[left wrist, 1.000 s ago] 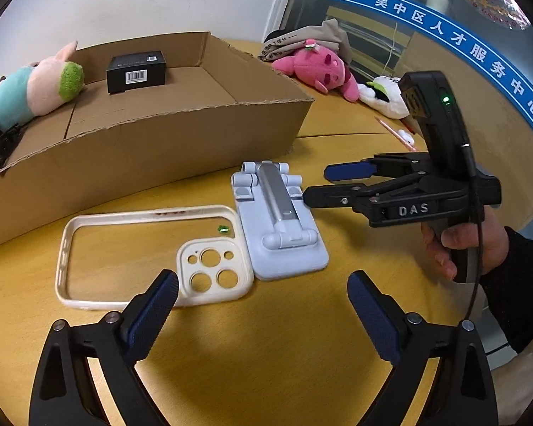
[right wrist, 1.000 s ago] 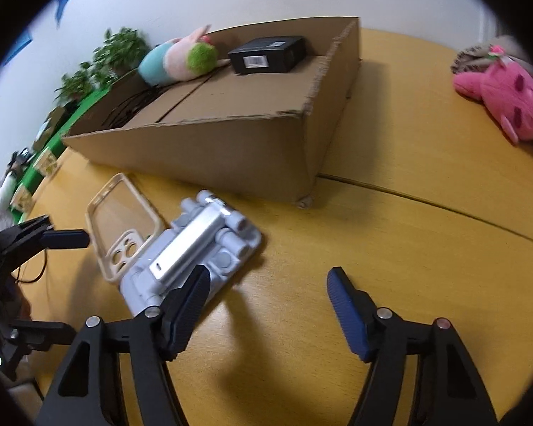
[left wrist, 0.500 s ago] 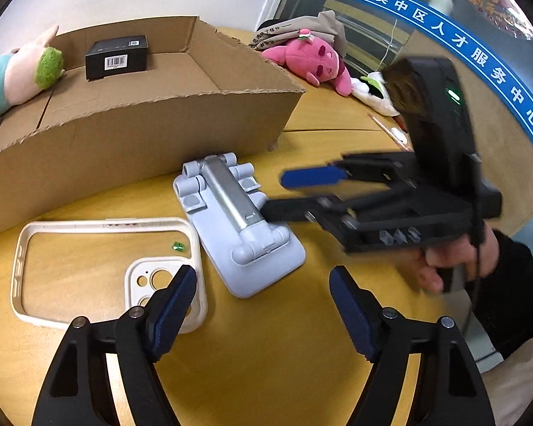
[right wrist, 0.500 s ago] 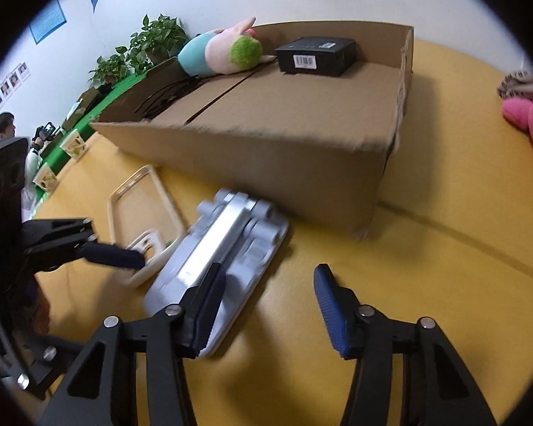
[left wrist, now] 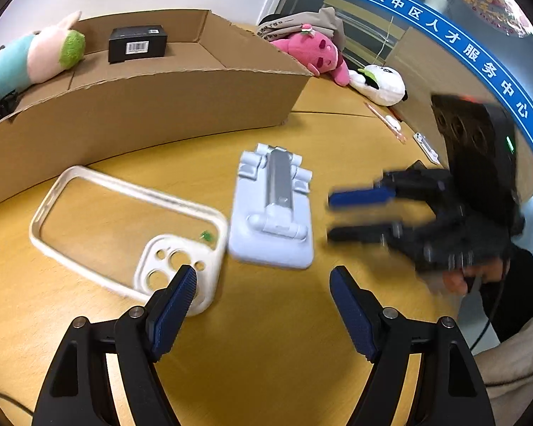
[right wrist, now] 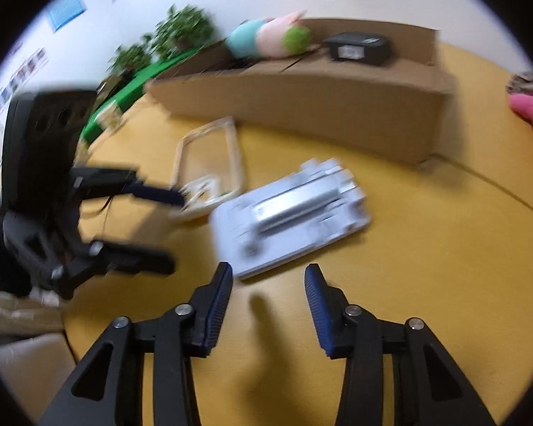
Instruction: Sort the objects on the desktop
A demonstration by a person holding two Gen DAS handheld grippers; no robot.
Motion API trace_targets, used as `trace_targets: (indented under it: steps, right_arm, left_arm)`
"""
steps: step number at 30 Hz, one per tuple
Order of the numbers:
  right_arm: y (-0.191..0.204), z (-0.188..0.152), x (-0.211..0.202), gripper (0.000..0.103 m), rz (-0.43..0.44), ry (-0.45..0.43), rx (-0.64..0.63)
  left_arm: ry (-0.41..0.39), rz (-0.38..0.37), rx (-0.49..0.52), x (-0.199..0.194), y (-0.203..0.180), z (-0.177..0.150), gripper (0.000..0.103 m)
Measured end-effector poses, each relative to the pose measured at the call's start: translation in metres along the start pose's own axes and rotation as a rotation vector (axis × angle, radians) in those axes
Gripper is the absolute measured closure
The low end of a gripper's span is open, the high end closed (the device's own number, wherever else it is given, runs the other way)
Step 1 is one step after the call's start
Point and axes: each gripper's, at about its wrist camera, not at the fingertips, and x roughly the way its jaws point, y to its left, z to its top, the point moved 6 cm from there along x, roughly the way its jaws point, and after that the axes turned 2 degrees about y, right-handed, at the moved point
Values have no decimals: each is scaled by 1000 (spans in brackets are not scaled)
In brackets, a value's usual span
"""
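Phone stand (left wrist: 272,213) between case (left wrist: 131,234) and right gripper (left wrist: 348,216)

Tabletop (left wrist: 266,337): smooth yellow wood-look surface with a soft sheen. Phone stand (left wrist: 272,209): matt pale plastic with a brushed metallic centre bar, ahead of the left gripper (left wrist: 263,305), whose pads (left wrist: 174,305) are ribbed blue rubber on matt black plastic arms. Phone case (left wrist: 124,227): creamy, slightly glossy plastic, beside the left pad. Cardboard box (left wrist: 142,103): rough matt brown board, beyond. Plush toy (left wrist: 36,56): fuzzy cloth.
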Motion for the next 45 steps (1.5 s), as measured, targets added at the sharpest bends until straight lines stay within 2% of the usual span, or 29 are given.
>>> trace_targets:
  steps: [1, 2, 5, 8, 11, 15, 18, 19, 22, 24, 27, 30, 34, 36, 37, 39, 44, 45]
  right_arm:
    - [-10, 7, -2, 44, -10, -10, 8]
    - [-20, 14, -3, 41, -22, -18, 0]
    - [-38, 33, 6, 39, -52, -25, -53]
    - [-41, 42, 21, 39, 7, -2, -102]
    - [-26, 42, 27, 42, 73, -5, -151]
    - [-17, 33, 23, 46, 75, -28, -160]
    - [-15, 21, 16, 51, 69, -21, -133]
    - [-12, 14, 15, 58, 48, -4, -132]
    - [1, -7, 10, 62, 14, 23, -137]
    - [7, -15, 6, 63, 14, 27, -126]
    - [7, -17, 4, 63, -20, 28, -103]
    - [-2, -11, 8, 62, -48, 28, -65]
    - [-5, -11, 13, 63, -29, 5, -16]
    - [-5, -12, 13, 69, -14, -6, 15]
    - [-5, -14, 13, 75, -17, -8, 28]
    - [-6, -19, 12, 75, -17, -13, 49]
    - [-5, -24, 8, 76, -28, -20, 92]
    - [-4, -25, 7, 76, -31, -22, 99]
  left_arm:
    - [-3, 3, 14, 4, -5, 3, 20]
    - [-5, 12, 29, 8, -9, 6, 19]
    - [-2, 60, 69, 24, -16, 16, 18]
    - [4, 75, 71, 32, -17, 25, 18]
    - [19, 94, 79, 33, -13, 26, 19]
    - [5, 100, 58, 17, 1, 20, 19]
    - [-20, 46, 41, -7, 5, 10, 19]
    - [-22, 27, 51, -13, 2, 6, 19]
    - [-12, -11, 129, -21, -16, -9, 18]
    - [7, -12, 173, -14, -24, -16, 17]
    - [42, 4, 186, 5, -26, -13, 17]
    - [21, 23, 222, 14, -21, -1, 15]
    - [65, 45, 248, 28, -8, 6, 13]
    - [58, 56, 297, 31, -7, 6, 12]
    - [57, 59, 320, 32, -7, 5, 13]
    - [42, 59, 344, 31, -7, 6, 25]
    - [49, 19, 370, 25, -8, 1, 28]
    - [48, 11, 362, 23, -7, 1, 32]
